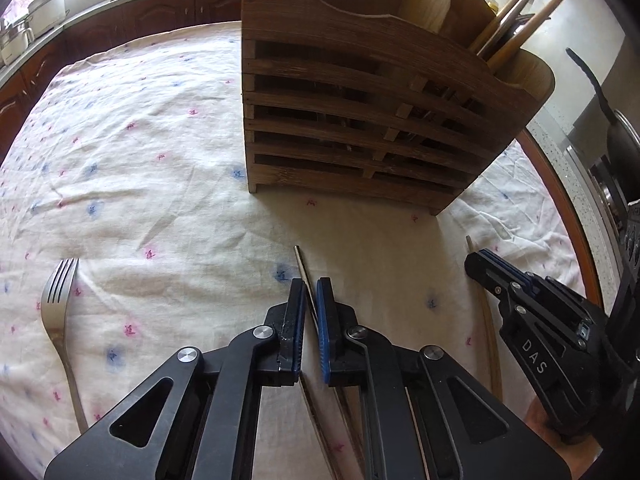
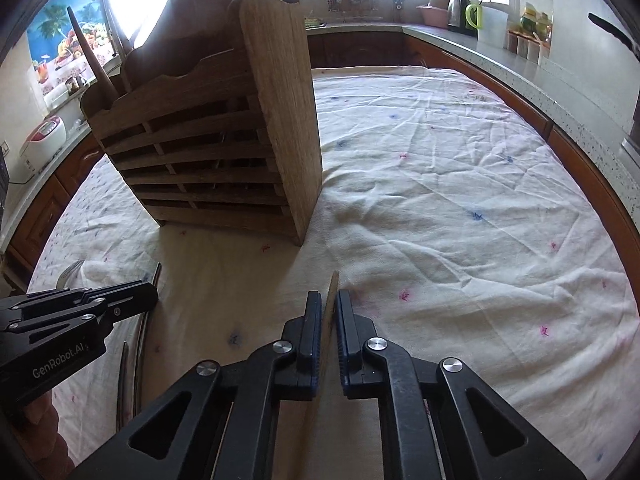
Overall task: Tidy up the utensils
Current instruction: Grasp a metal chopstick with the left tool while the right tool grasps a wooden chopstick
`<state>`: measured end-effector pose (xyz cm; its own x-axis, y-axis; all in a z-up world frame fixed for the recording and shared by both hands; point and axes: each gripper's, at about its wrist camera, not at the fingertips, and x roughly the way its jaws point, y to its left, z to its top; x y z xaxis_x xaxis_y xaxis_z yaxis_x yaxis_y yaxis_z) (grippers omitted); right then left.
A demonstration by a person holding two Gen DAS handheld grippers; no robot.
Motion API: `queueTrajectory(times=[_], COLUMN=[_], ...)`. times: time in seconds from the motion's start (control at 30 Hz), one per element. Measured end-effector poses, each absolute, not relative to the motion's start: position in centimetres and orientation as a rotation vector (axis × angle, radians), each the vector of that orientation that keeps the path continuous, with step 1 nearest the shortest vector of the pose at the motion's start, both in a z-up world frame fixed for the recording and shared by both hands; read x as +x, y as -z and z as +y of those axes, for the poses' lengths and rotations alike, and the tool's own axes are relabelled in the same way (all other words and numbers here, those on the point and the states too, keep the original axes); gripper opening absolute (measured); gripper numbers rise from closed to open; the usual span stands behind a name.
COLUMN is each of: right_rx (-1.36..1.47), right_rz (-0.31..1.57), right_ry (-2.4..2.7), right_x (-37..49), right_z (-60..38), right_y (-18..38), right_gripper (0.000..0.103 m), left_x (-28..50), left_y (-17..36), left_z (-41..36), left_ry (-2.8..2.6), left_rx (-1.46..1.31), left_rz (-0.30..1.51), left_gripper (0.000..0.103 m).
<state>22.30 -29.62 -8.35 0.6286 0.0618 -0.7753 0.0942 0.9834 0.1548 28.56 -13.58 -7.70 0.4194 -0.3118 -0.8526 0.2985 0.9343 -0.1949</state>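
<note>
Left gripper (image 1: 309, 292) is closed down on a thin metal utensil handle (image 1: 301, 264); the rod runs straight up between the two pads and its tip pokes out just past the fingertips, lying on the tablecloth (image 1: 160, 184). I can't tell which utensil it is from here.

Right gripper (image 2: 329, 304) is clamped on a flat wooden utensil (image 2: 334, 286). The stick sits edge-on between the pads, its end clearing the fingertips by a little. In the left wrist view the same wooden piece (image 1: 486, 312) passes under the right gripper (image 1: 480, 266).

Wooden utensil rack (image 1: 360, 120) stands upright on the cloth, ahead of both grippers, well apart from the fingertips. Wooden handles (image 1: 516, 36) stick out of its top right compartment.

A fork (image 1: 58, 300) lies on the cloth near the left edge of the tabletop, tines pointing away from me, clear of both grippers.

Kitchen counter (image 2: 480, 36) wraps around the far side of the table.
</note>
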Motion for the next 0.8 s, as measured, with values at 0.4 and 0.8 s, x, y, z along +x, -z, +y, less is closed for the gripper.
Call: queueTrajectory(times=[0.4,0.8], right_rx=[0.275,0.312], right_rz=[0.804,0.78], right_ry=[-0.015,-0.001], right_x=[20.0,18.5], right_z=[-30.8,-32.2], right_y=[4.7,4.1], right_gripper=[0.005,0.005], left_x=[28.3,28.9], left_y=[6.3,7.6], left_z=[-10.3,-14.1], left_ry=[0.433,0.395], left_rx=[-0.138,0.005], left_rz=[1.11,1.12], left_gripper=[0.0,0.015])
